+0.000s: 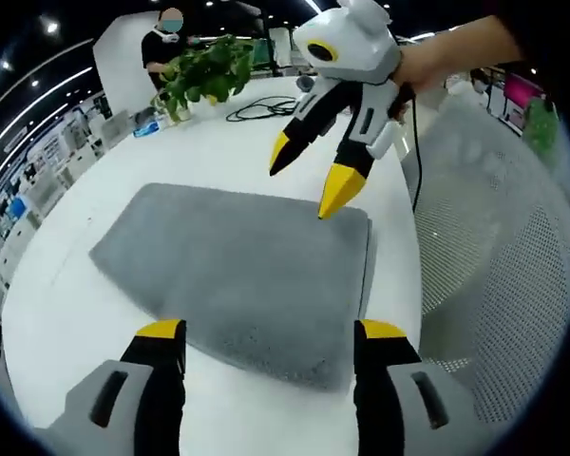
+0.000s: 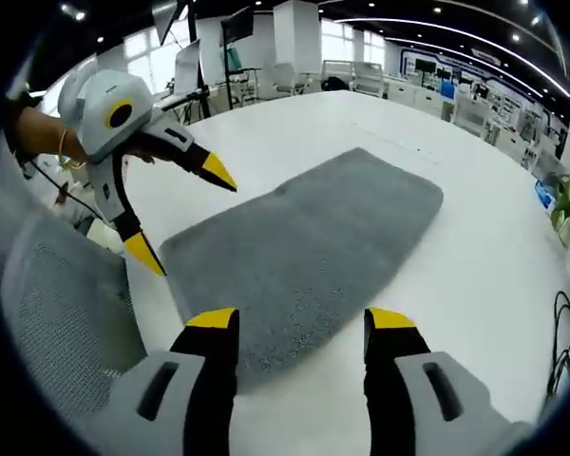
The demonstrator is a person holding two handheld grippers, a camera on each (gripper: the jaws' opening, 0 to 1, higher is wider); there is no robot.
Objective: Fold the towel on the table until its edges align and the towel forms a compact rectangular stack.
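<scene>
Left gripper, yellow-tipped jaws spread wide, empty, above the near edge of the flat grey plush towel on the round white table. Right gripper, jaws likewise wide, empty, over the towel's opposite end. No legible writing.

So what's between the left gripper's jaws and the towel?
Nothing: in the left gripper view the open left gripper already straddles the towel's near edge.

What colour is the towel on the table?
Grey. The towel shows best in the right gripper view, lying flat on the white table.
</scene>
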